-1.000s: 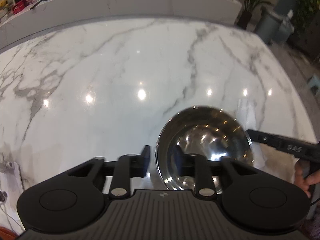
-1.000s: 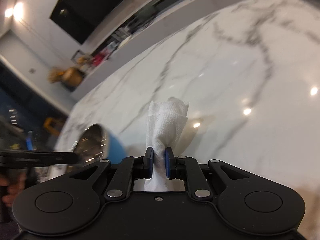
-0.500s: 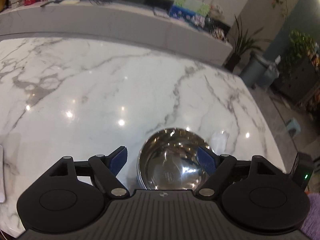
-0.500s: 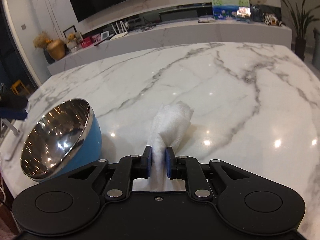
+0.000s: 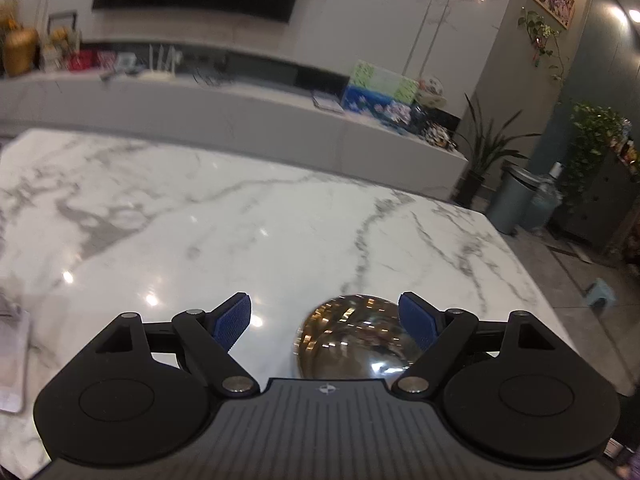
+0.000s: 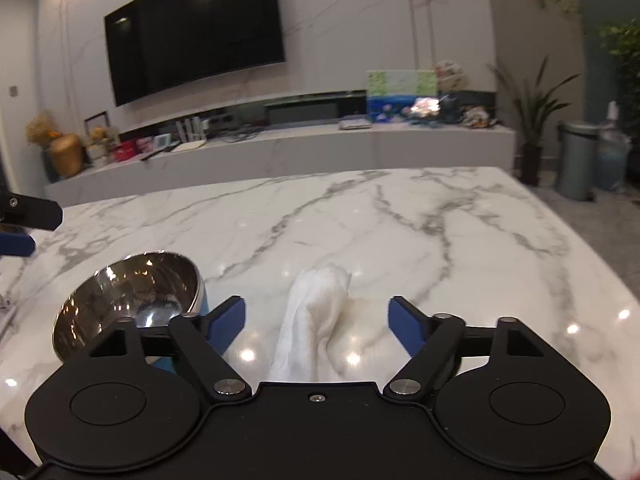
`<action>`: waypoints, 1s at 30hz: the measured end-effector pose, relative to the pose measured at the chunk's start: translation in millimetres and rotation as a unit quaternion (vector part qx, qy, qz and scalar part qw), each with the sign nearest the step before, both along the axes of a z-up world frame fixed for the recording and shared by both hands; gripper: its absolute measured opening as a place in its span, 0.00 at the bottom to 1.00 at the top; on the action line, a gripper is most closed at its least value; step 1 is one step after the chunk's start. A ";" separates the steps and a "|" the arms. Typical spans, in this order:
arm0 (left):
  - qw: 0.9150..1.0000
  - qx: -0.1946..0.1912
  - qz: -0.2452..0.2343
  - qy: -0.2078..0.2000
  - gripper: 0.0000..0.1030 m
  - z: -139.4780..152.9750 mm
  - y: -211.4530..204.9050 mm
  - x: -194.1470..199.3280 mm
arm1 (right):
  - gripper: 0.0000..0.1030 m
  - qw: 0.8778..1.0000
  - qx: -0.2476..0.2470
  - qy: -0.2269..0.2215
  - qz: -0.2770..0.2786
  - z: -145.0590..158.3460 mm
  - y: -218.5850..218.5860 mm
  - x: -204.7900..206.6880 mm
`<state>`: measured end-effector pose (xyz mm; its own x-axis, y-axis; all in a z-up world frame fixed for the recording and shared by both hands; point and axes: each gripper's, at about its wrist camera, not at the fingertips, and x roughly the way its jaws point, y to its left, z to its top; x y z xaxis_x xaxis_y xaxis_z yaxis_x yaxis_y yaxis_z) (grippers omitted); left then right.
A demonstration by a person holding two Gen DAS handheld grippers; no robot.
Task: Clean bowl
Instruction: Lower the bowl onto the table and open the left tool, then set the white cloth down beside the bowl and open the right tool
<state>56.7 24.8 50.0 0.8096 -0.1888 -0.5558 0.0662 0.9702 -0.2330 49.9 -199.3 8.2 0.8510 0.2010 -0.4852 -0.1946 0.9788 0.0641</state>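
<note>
At the far left edge of your right wrist view, the tip of your left gripper [image 6: 24, 220] pokes in above the marble table [image 6: 400, 220]. Its jaws are opening, already spread wide, and its own camera shows nothing pressed between the blue pads; the steel bowl [image 5: 356, 336] sits on the table just behind the right-hand pad, clear of both. In the right wrist view that same bowl [image 6: 132, 300], mirror-bright inside and blue outside, rests low on the left side of the table, partly hidden by your right gripper's left finger. To its right lies the white paper towel [image 6: 316, 320], bunched and lying loose on the table. Your right gripper [image 6: 316, 324] has its jaws opening too, set far apart, with the towel between them but neither pad touching it.
</note>
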 end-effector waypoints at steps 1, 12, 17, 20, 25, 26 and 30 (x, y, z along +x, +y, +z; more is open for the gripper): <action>1.000 0.009 0.006 -0.011 0.80 -0.5 0.0 -3.3 | 0.85 1.000 -0.009 -0.005 -0.002 0.9 3.0 -3.6; 0.994 0.050 0.067 -0.077 0.86 -16.0 0.1 -36.7 | 0.88 0.999 -0.022 -0.038 -0.018 15.2 13.1 -40.8; 0.993 0.080 0.068 -0.051 0.86 -25.5 -7.1 -40.4 | 0.88 0.998 -0.025 -0.050 -0.017 23.0 16.2 -55.3; 0.993 0.088 0.069 -0.042 0.86 -30.1 -10.0 -45.0 | 0.88 0.999 -0.022 -0.047 -0.013 25.6 19.1 -62.5; 0.995 0.079 0.057 -0.025 0.86 -38.3 -8.8 -49.6 | 0.88 0.999 -0.025 -0.040 -0.010 26.9 23.8 -69.8; 0.995 0.084 0.055 -0.021 0.86 -39.7 -9.6 -50.2 | 0.88 0.999 -0.025 -0.039 -0.010 26.6 23.6 -70.0; 0.994 0.098 0.055 -0.017 0.86 -44.2 -11.8 -53.5 | 0.88 0.999 -0.019 -0.031 -0.014 26.4 23.5 -69.9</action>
